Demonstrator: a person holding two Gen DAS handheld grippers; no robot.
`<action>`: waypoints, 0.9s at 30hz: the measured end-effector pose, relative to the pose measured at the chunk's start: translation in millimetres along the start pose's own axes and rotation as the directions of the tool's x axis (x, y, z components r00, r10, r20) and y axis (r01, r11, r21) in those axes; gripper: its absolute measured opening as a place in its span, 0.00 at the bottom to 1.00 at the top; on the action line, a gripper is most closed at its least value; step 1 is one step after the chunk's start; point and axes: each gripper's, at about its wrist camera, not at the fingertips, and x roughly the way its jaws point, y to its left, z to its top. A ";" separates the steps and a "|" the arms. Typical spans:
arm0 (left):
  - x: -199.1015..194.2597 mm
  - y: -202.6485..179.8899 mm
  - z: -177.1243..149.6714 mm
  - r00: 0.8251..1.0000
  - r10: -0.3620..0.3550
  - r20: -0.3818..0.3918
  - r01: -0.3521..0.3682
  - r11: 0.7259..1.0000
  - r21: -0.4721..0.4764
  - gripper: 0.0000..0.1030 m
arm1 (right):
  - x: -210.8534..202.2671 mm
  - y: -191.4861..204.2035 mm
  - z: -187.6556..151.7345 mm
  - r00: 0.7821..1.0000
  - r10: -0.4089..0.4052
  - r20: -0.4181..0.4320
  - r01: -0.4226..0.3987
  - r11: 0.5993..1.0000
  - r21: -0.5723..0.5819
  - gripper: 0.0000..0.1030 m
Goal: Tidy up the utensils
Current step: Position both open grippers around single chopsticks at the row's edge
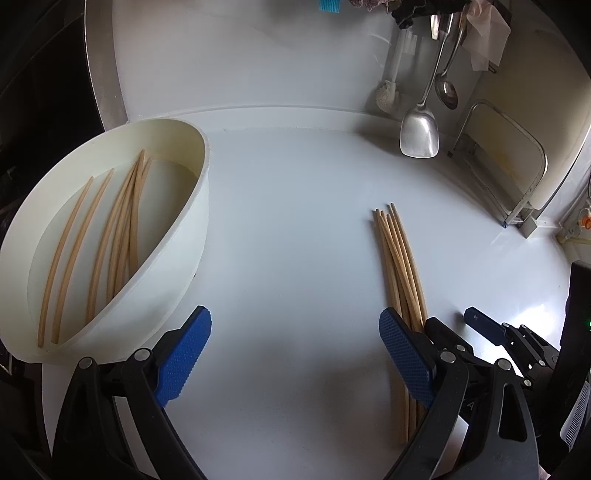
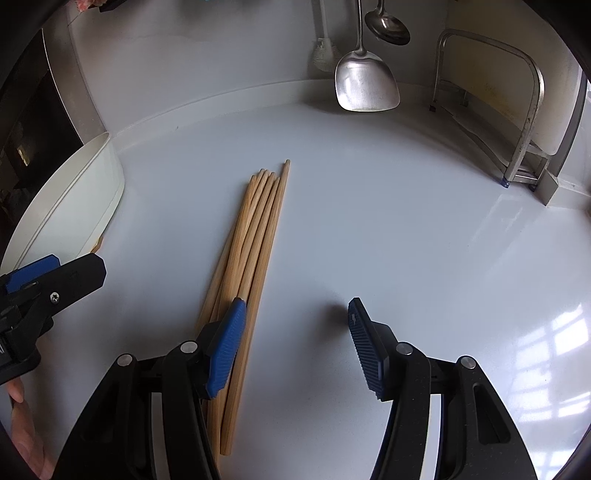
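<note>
Several wooden chopsticks [image 1: 399, 258] lie in a bundle on the white counter; the right wrist view shows the bundle [image 2: 255, 243] too. A cream oval container [image 1: 177, 258] on the left holds several more chopsticks [image 1: 118, 229]; its side shows in the right wrist view [image 2: 92, 199]. My left gripper [image 1: 295, 354] is open and empty between the container and the bundle. My right gripper [image 2: 295, 343] is open and empty, its left finger over the bundle's near end. The right gripper [image 1: 491, 328] shows at the left wrist view's right edge, and the left gripper [image 2: 33, 273] at the right wrist view's left edge.
A steel spatula [image 1: 419, 136] and a ladle [image 1: 447, 88] hang on the back wall, also in the right wrist view as the spatula [image 2: 365, 85] and ladle [image 2: 388, 26]. A metal rack [image 2: 524, 122] stands at the right. A white brush [image 1: 388, 96] leans at the back.
</note>
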 end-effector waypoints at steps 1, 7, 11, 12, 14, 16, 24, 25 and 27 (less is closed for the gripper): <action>0.5 -0.4 -0.1 1.000 0.000 -0.001 0.000 1.000 0.000 0.88 | 0.0 0.6 -0.2 1.000 -0.002 0.001 0.002 1.000 -0.006 0.54; 3.1 -3.2 -1.3 1.000 0.000 -0.009 0.000 1.000 0.003 0.88 | -0.8 2.6 -1.5 1.000 -0.020 0.000 0.020 0.999 -0.034 0.54; 3.9 -5.9 -2.1 1.000 0.001 -0.011 -0.001 1.000 0.000 0.88 | -1.0 3.6 -4.1 1.000 -0.030 -0.004 0.030 0.998 -0.060 0.54; 4.3 -6.3 -2.3 1.000 -0.001 -0.012 0.001 1.000 -0.003 0.88 | -1.1 2.4 -4.1 0.999 -0.037 -0.003 0.037 0.997 -0.067 0.54; 5.7 -7.6 -3.0 1.000 -0.007 -0.015 0.007 1.000 -0.005 0.88 | -0.3 -1.6 -2.7 0.999 -0.041 0.002 0.042 0.997 -0.068 0.54; 8.1 -10.3 -3.0 1.000 -0.006 -0.017 0.006 1.000 0.000 0.88 | 0.2 -7.6 -1.1 0.999 -0.042 0.007 0.042 0.998 -0.054 0.54; 21.0 -29.5 -8.2 1.000 -0.003 -0.027 0.004 0.999 0.041 0.88 | -1.1 -32.5 0.2 0.997 -0.076 0.016 0.077 0.996 -0.042 0.54; 23.3 -32.5 -9.2 0.999 -0.004 -0.032 0.006 0.999 0.050 0.88 | -1.4 -35.8 0.3 0.997 -0.078 0.015 0.078 0.996 -0.040 0.54; 28.4 -37.7 -11.0 0.999 -0.004 -0.045 0.007 0.998 0.062 0.88 | -2.5 -41.1 0.3 0.997 -0.072 0.013 0.073 0.997 -0.035 0.54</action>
